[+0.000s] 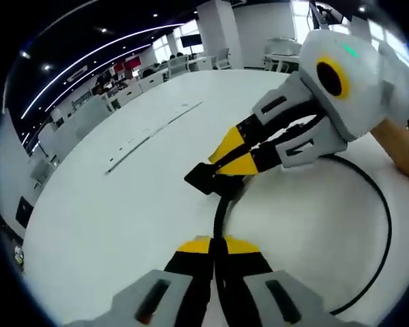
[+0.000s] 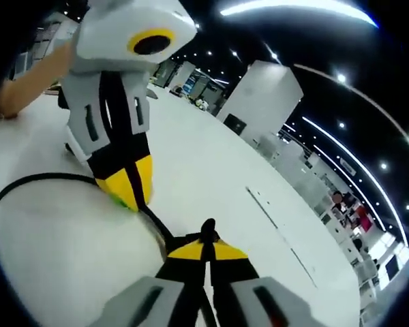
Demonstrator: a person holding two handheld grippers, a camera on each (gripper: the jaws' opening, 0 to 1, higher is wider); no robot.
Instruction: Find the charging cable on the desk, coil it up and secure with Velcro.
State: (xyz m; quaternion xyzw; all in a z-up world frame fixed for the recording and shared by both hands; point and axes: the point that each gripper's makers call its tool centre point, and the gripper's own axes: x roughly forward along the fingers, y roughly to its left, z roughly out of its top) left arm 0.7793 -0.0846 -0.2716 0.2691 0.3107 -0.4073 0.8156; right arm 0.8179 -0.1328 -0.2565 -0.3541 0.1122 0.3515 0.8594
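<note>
The charging cable (image 1: 385,225) lies on the white counter (image 1: 123,204) in one open loop. Both jaws pinch it: left hand-held gripper (image 1: 218,246) and right hand-held gripper (image 2: 206,246) (close together). Coiling seems just begun; Velcro fastening remains.

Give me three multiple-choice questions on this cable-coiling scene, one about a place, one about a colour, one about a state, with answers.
1. Where does the cable lie?
A. on the white table
B. in a drawer
C. on the floor

2. What colour is the cable?
A. red
B. black
C. white

3. How do the left gripper's jaws stand?
A. wide open, clear of the cable
B. shut on the cable
C. shut on a cup

Answers: 1 A, the loop curves over the tabletop in the left gripper view. 2 B, it reads black against the white surface. 3 B, the cable runs out from between the closed yellow tips; the right gripper pinches it further along.
</note>
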